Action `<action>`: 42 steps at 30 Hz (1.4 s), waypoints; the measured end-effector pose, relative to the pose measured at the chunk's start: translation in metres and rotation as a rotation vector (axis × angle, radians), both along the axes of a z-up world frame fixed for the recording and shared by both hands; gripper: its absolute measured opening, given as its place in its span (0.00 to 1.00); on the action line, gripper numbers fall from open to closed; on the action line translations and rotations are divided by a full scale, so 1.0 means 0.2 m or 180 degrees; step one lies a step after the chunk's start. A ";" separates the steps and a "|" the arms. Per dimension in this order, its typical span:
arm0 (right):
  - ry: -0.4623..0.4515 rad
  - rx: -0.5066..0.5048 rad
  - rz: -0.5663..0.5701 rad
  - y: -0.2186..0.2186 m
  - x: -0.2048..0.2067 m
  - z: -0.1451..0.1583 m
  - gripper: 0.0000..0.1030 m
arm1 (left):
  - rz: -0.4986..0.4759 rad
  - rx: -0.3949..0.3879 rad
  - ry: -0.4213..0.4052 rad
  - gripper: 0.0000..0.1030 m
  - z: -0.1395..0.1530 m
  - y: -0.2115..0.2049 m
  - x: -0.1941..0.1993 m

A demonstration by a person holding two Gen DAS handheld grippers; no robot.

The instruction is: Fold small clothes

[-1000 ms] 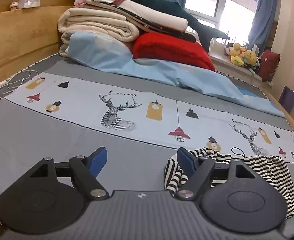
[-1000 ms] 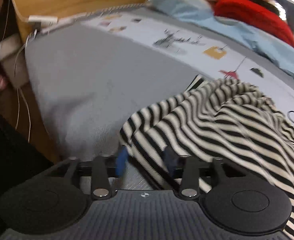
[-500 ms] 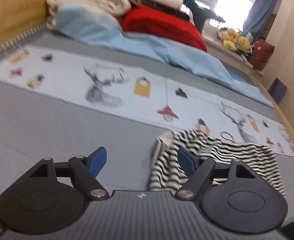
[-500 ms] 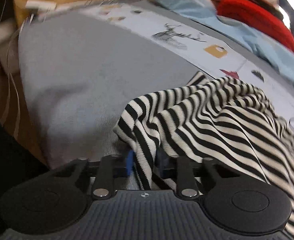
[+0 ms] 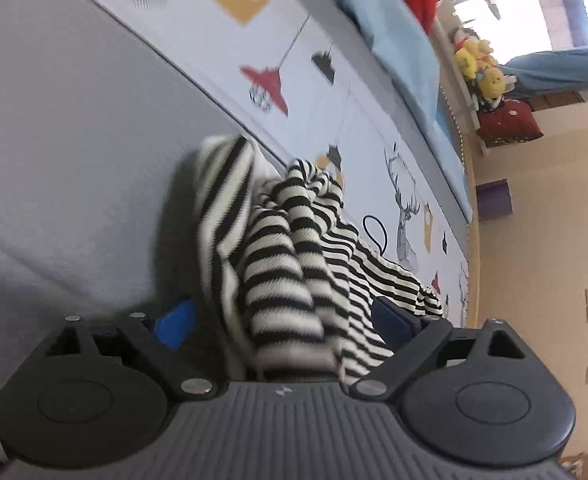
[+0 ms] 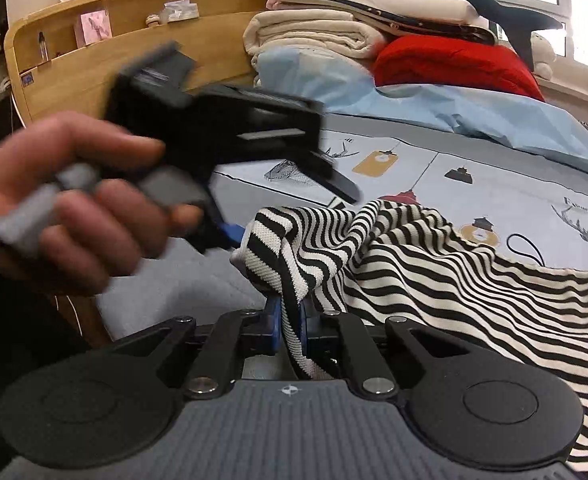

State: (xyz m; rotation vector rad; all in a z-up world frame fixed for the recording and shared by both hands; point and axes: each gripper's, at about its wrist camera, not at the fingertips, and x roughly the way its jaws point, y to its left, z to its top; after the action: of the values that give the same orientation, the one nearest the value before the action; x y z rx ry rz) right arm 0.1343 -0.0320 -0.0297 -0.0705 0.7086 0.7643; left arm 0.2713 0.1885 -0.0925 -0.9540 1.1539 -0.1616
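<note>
My right gripper [image 6: 289,320] has just closed, pinching the striped garment's [image 6: 434,264] near edge; my left gripper [image 5: 289,320] has just opened wider, cloth bunched between its pads, unpinched, on the bed [image 5: 73,140].

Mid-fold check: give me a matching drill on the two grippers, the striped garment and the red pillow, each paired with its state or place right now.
Things:
1. left gripper
2. right gripper
3. striped garment
4. red pillow

States or places:
a. far end of the bed, beside the folded blankets
b. shut on a striped edge
c. open, fabric bunched between its fingers
d. rumpled on the printed bedsheet

Pairs: 1-c, 2-b, 3-d, 4-a
</note>
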 end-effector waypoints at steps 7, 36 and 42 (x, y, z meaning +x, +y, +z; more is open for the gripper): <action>0.0016 0.0028 0.0016 -0.06 0.00 0.03 0.05 | -0.0088 0.0166 0.0202 0.74 -0.11 -0.11 0.15; 0.0317 0.1221 0.0033 -0.12 -0.01 0.17 0.04 | -0.0329 0.0650 -0.1084 0.17 0.50 -0.13 -0.06; 0.0170 0.1251 -0.0661 -0.61 -0.04 0.23 0.04 | -0.0667 0.0575 -0.1371 0.16 0.55 -0.72 0.09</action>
State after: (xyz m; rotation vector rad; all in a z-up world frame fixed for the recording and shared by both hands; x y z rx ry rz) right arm 0.1264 -0.1548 0.0164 0.3764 0.5944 0.6949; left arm 0.2884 0.0451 0.0172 -0.5985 0.8493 -0.4050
